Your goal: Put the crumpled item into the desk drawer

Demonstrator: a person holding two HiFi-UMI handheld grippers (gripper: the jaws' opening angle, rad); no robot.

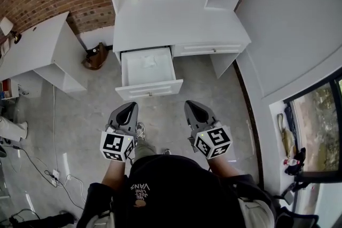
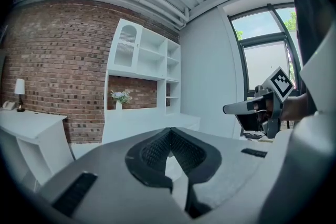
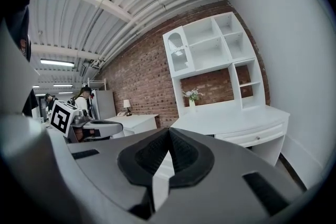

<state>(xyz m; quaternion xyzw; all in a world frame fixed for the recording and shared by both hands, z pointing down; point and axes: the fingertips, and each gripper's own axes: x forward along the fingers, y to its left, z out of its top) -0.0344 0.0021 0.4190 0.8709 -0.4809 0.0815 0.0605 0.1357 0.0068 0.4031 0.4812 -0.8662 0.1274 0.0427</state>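
The job looks nearly finished to me: the crumpled white paper-like item [image 1: 150,63] lies inside the open white wooden drawer [image 1: 148,88] of the smooth white painted desk [image 1: 176,18], pale against the drawer's pale floor and hard to make out in detail. What seems left is pushing the drawer shut, since it stands pulled out to the front. I'm standing well back from it over glossy grey floor tiles [image 1: 171,104]. My left gripper [image 1: 128,109] and my right gripper [image 1: 193,109] both have their ribbed black pads pressed together with nothing between them.
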